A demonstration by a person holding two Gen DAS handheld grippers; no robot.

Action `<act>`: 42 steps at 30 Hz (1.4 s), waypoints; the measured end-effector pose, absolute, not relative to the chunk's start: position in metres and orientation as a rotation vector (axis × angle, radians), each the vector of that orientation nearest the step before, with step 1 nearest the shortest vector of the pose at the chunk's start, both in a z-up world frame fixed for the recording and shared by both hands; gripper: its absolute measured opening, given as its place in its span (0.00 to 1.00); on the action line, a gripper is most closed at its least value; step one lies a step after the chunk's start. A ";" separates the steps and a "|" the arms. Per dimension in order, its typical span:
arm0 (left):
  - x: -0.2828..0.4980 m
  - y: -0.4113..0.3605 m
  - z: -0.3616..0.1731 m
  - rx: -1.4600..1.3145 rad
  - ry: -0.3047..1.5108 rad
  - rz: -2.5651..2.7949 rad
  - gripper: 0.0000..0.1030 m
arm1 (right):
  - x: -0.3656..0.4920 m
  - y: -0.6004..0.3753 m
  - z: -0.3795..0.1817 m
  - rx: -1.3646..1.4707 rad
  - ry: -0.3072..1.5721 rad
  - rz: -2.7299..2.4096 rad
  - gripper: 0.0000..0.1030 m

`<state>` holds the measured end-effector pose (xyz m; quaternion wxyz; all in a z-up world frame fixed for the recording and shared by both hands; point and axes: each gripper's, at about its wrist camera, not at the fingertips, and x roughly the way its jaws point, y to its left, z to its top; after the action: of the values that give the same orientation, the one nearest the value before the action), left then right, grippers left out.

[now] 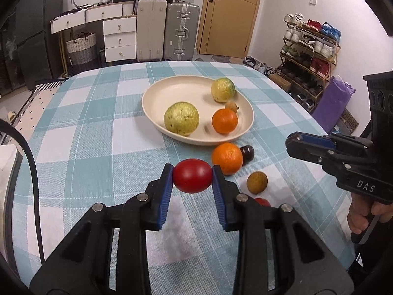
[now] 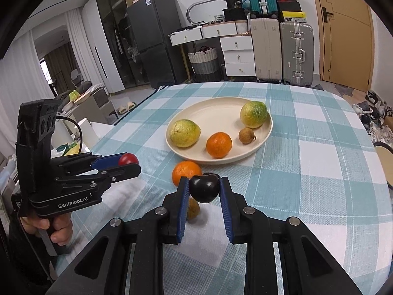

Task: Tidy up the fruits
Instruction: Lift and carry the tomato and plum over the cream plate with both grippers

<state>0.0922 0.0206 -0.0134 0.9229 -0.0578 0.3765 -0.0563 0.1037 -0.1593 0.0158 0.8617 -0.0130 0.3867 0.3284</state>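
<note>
My left gripper is shut on a red tomato and holds it above the checked tablecloth, short of the cream plate. It also shows in the right wrist view. My right gripper is shut on a dark plum, seen from the left wrist view to the right of the plate. The plate holds two yellow-green fruits, an orange and a small brown longan. Beside the plate lie an orange, a dark fruit, a brown longan and a red fruit.
The table has a teal and white checked cloth. Suitcases, white drawers and a shoe rack stand beyond it. Another plate's rim shows at the table's right edge.
</note>
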 end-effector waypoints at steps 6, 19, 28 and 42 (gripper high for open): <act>0.098 0.019 -0.005 -0.130 0.747 -0.109 0.28 | 0.109 -0.163 0.020 -0.008 0.792 0.682 0.25; 0.113 0.016 -0.003 -0.140 0.720 -0.120 0.28 | 0.118 -0.162 0.026 -0.021 0.773 0.659 0.25; 0.131 0.021 -0.008 -0.150 0.727 -0.126 0.28 | 0.131 -0.153 0.026 -0.024 0.776 0.657 0.25; 0.161 0.021 -0.024 -0.138 0.762 -0.128 0.28 | 0.154 -0.149 0.013 -0.044 0.804 0.627 0.25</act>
<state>0.1613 0.0209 -0.0237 0.9240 -0.0671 0.3712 -0.0626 0.1535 -0.1493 0.0133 0.8727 -0.0211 0.3847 0.2999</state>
